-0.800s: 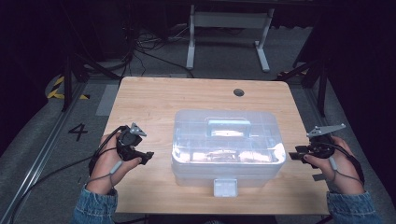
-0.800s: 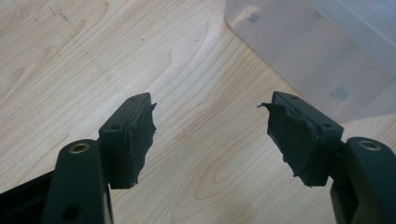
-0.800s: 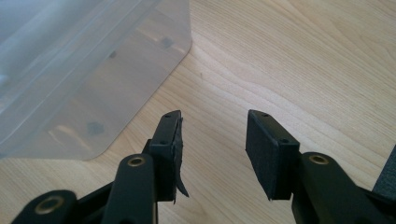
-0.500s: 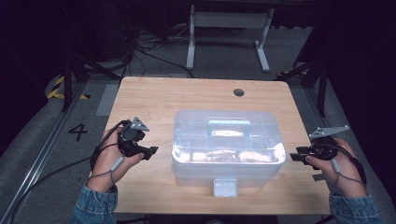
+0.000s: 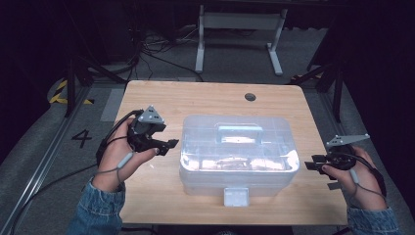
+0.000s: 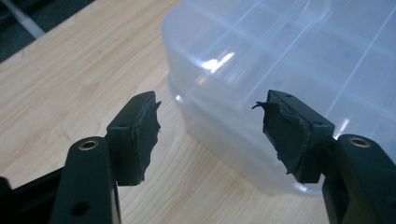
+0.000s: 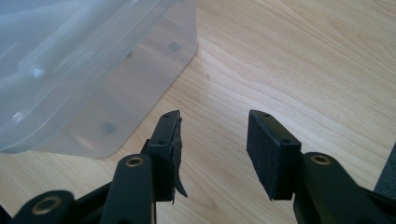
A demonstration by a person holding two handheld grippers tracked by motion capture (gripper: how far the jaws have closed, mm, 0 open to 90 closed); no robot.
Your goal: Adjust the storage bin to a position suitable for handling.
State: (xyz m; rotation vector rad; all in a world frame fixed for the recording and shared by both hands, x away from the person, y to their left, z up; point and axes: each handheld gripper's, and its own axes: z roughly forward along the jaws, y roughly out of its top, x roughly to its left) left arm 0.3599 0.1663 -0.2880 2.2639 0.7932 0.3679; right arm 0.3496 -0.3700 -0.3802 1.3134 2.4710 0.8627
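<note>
A clear plastic storage box [image 5: 238, 152] with a handle on its closed lid and a latch [image 5: 236, 196] at the front stands in the middle of the wooden table [image 5: 205, 100]. My left gripper [image 5: 171, 143] is open, held just left of the box and pointing at its left end; the box's rounded corner [image 6: 243, 93] lies right ahead of its jaws, untouched. My right gripper [image 5: 309, 165] is open too, low over the table at the box's right end, with the box wall [image 7: 88, 79] off to its left.
A small round hole [image 5: 250, 96] marks the table's far side. Beyond the table stand a white metal frame [image 5: 238, 29] and loose cables on a dark floor. Bare wood [image 7: 299, 60] lies right of the box.
My left gripper has moved up and right, closer to the box's left end. My right gripper has sunk a little lower by the right end.
</note>
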